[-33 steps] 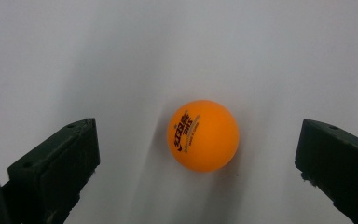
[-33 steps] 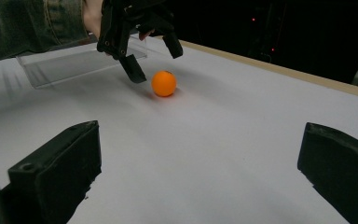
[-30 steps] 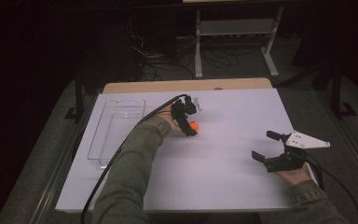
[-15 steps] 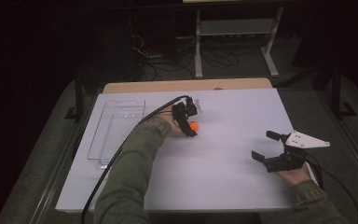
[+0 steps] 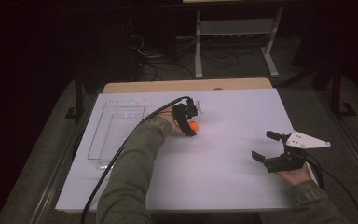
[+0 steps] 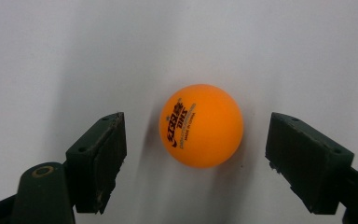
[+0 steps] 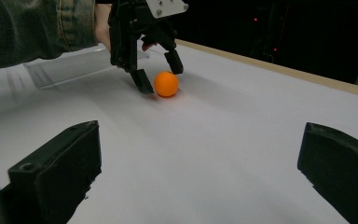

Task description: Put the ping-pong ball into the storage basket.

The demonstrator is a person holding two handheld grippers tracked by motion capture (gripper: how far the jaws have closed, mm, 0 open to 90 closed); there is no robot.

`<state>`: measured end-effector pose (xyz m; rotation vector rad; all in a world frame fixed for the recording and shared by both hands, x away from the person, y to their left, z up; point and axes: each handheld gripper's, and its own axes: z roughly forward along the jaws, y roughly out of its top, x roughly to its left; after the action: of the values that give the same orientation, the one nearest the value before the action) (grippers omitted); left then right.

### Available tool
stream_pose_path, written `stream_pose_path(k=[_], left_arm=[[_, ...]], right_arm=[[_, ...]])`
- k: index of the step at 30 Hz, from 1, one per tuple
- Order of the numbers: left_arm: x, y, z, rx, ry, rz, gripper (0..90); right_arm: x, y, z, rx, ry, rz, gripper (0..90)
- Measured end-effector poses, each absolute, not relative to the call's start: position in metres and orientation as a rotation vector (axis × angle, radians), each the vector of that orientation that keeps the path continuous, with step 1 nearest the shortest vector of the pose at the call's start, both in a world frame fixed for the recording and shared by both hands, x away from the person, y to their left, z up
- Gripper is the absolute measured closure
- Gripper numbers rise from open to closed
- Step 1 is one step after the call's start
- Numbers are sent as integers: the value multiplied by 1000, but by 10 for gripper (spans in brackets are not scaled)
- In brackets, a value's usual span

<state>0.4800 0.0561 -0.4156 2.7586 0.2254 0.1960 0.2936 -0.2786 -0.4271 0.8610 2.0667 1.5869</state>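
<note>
**Over the orange ball, jaws closing in**

Near the centre of the high view, slightly left, the left gripper [image 5: 189, 122] points down at the white table [image 5: 233, 186], its green-sleeved forearm [image 5: 130, 172] reaching up from the bottom edge. At the lower right of that view the right gripper [image 5: 271, 148] lies low and level in the person's hand, aimed toward the left of the frame.

Printed in dark red on the orange ball [image 6: 201, 126], centre of the left gripper view, is a logo that appears to read "DHS"; the smaller lines under it are too fine to read.

Both left jaws flank the ball with clear gaps on either side; they have just been closing, and neither pad touches it yet. Its seat is the bare table, just right of the clear plastic tray [image 5: 116, 130]. Spread wide, the right jaws hold nothing.
</note>
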Motion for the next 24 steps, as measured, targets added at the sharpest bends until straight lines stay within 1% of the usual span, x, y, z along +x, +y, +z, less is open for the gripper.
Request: stream_pose_path(k=[8, 24], left_arm=[[481, 56, -417, 2769, 206, 204, 266], [479, 52, -421, 2775, 189, 184, 498]], right_arm=[[293, -278, -427, 858, 2070, 1589, 0], [293, -278, -427, 856, 2071, 1578, 0]])
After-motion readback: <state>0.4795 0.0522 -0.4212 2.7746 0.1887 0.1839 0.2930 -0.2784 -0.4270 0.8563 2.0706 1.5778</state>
